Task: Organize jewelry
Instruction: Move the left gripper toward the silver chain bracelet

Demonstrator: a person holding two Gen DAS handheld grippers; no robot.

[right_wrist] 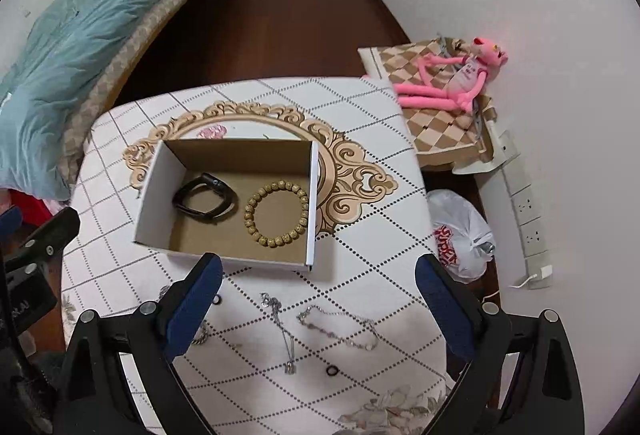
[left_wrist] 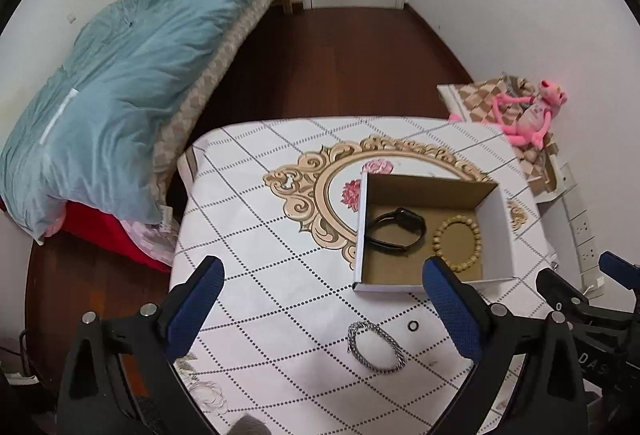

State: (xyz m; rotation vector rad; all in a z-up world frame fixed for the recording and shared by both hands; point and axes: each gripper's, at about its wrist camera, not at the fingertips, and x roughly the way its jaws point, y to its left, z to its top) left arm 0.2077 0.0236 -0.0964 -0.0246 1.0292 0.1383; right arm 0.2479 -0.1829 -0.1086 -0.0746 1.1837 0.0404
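Observation:
An open cardboard box (left_wrist: 494,231) (right_wrist: 152,203) on the table holds a black watch band (left_wrist: 396,231) (right_wrist: 204,198) and a wooden bead bracelet (left_wrist: 457,243) (right_wrist: 276,214). In the left wrist view a silver chain bracelet (left_wrist: 374,346) and a small black ring (left_wrist: 413,325) lie in front of the box, between my open left gripper's (left_wrist: 322,309) fingers. In the right wrist view a thin silver necklace (right_wrist: 282,327), a silver chain bracelet (right_wrist: 340,327) and a black ring (right_wrist: 333,371) lie under my open, empty right gripper (right_wrist: 318,303).
The table (left_wrist: 256,235) has a white diamond-pattern cloth. A bed with a blue quilt (left_wrist: 120,95) stands to the left. A pink plush toy (right_wrist: 452,75) on a checkered cushion and a white plastic bag (right_wrist: 460,235) are to the right, by a power strip (right_wrist: 528,211).

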